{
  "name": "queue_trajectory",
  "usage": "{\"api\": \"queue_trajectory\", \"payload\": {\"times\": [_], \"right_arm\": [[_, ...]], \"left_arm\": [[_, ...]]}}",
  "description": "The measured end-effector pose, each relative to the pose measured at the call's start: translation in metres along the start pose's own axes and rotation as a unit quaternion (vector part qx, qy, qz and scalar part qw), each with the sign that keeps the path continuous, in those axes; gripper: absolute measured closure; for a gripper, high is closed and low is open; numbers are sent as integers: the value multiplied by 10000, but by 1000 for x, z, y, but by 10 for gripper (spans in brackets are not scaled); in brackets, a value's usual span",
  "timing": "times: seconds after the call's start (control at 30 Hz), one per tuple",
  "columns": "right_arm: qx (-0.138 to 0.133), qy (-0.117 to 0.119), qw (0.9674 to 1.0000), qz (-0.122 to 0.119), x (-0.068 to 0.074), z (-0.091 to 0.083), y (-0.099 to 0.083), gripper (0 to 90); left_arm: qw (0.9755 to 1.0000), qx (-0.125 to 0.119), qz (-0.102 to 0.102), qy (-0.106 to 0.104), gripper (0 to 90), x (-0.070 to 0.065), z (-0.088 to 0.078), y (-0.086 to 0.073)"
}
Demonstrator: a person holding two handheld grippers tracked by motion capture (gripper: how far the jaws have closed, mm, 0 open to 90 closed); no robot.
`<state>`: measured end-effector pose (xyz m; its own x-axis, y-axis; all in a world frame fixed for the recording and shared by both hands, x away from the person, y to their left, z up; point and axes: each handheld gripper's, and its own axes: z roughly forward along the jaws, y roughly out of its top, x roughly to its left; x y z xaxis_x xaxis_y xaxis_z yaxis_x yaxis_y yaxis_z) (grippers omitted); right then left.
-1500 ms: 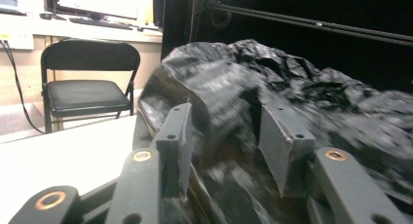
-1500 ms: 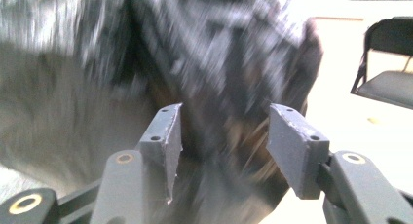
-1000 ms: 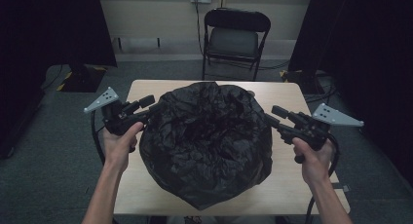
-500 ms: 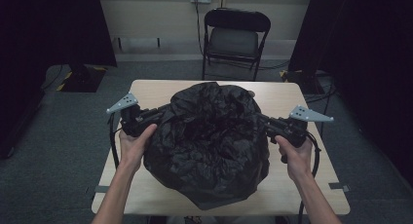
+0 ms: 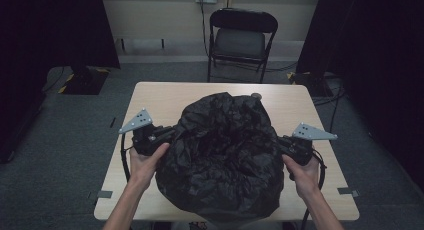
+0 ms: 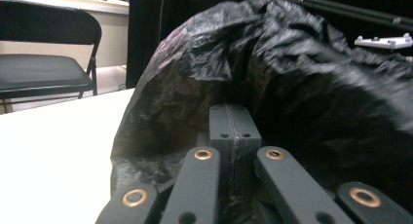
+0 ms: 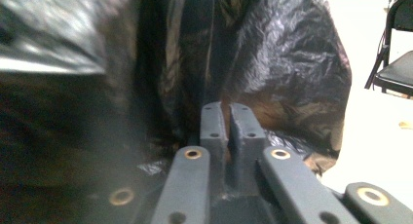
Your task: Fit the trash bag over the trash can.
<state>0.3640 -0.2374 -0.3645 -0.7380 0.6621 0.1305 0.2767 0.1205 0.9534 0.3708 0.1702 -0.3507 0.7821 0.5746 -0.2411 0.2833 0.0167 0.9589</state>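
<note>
A big crumpled black plastic bag (image 5: pixel 220 155) sits puffed up on the middle of the light wooden table (image 5: pixel 155 97). My left gripper (image 5: pixel 172 132) presses into the bag's left side, held by a hand. In the left gripper view its jaws (image 6: pixel 233 121) stand shut together on the bag's film (image 6: pixel 292 73). My right gripper (image 5: pixel 281 142) is at the bag's right side. In the right gripper view its jaws (image 7: pixel 224 118) are shut on a fold of the bag (image 7: pixel 287 63). What the bag holds is hidden.
A black folding chair (image 5: pixel 240 40) stands behind the table's far edge. A small round object (image 5: pixel 256 95) lies on the table just beyond the bag. Dark curtains flank both sides, and cables run along the floor at the right.
Both grippers have moved inward and nearer the person, pinching the bag's sides. The bag has bunched up narrower between them.
</note>
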Motion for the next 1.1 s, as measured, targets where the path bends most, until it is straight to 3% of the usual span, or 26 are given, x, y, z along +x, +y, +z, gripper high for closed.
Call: {"api": "queue_trajectory", "payload": {"times": [0.13, 0.3, 0.43, 0.47, 0.5, 0.6, 0.73, 0.83, 0.9, 1.1], "right_arm": [[15, -37, 10000, -7, 0, -1, -8, 900], [97, -65, 9999, -23, -2, 0, -15, 900], [73, -57, 9999, 47, -4, 0, -18, 900], [67, -50, 10000, 43, -4, 0, -18, 877], [58, -43, 10000, 55, -5, -1, -18, 829], [37, -42, 9999, 125, -9, -4, -16, 712], [-59, -162, 9997, 152, -14, -13, -12, 574], [-70, -281, 9995, 123, -19, -18, -9, 477], [-96, -241, 9995, 160, -22, -21, -7, 445], [-154, -356, 9991, 161, -28, -28, -4, 303]], "left_arm": [[9999, 110, 104, -21, 900, -4, 7, -7], [9997, 205, 12, -144, 900, -2, 13, -17], [9996, 254, 25, -72, 900, 0, 13, -19], [9997, 227, -36, -34, 877, 1, 12, -19], [9997, 224, -98, 4, 783, 3, 11, -19], [9990, 214, -206, 340, 552, 10, 1, -17], [9954, 231, -257, 895, 361, 23, -16, -18], [9927, 285, -312, 1132, 291, 35, -27, -23], [9908, 299, -307, 1285, 267, 40, -33, -28], [9864, 569, -183, 1531, 224, 49, -40, -45]]}}
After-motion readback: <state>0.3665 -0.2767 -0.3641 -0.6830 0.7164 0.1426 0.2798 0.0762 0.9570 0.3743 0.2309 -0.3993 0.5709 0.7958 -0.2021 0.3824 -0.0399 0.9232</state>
